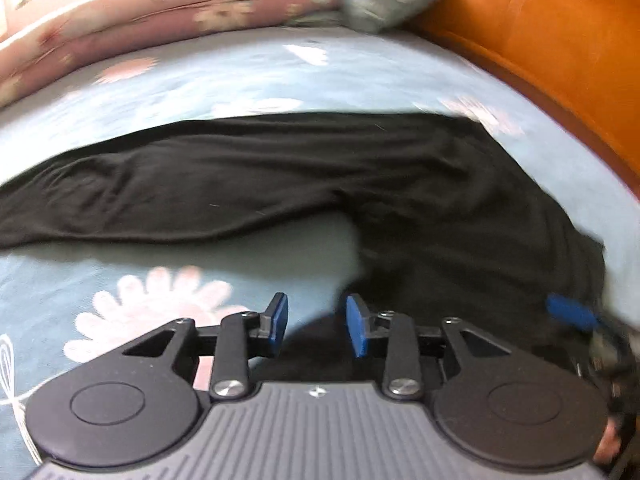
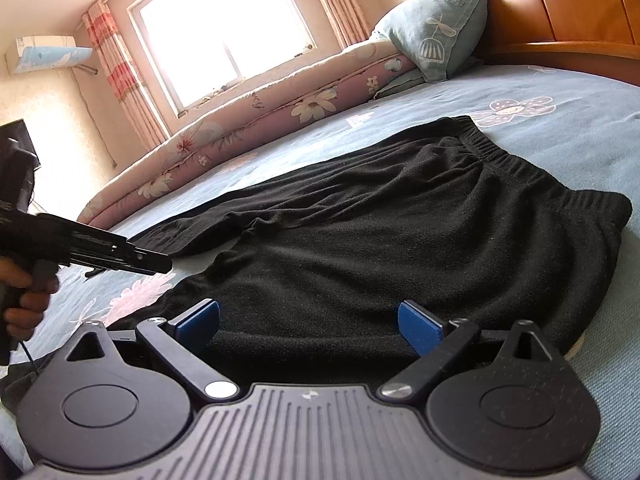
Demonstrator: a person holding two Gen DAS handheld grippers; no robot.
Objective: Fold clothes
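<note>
a pair of black trousers (image 2: 400, 240) lies spread on the bed (image 2: 580, 128), which is covered with a light blue sheet printed with pink and white flowers. in the right wrist view the elastic waistband sits at the far right, toward the orange wooden headboard (image 2: 560, 4), and the two legs run away to the left, with a wedge of bare sheet showing between them.

the right gripper (image 2: 310, 326) hovers low over the near edge of the trousers, just by the hip area. its blue pads stand wide apart and nothing is pinched between them; the black cloth lies flat under and ahead of the gap.

the left gripper (image 1: 318, 330) is over the sheet beside the near trouser leg, at the crotch end of the bare wedge. its blue pads are parted with a clear gap; dark cloth shows below that gap, but the pads do not press on it, so the gripper is released. the left wrist view is smeared with blur, so whether a fingertip brushes the fabric is hard to say. in the right wrist view the same tool appears at the left edge, gripped by a person's hand (image 2: 24, 300).

a grey-blue pillow (image 2: 436, 36) leans against the headboard, and a rolled pink floral quilt (image 2: 248, 120) lies along the far side of the bed under a bright window (image 2: 224, 28).
</note>
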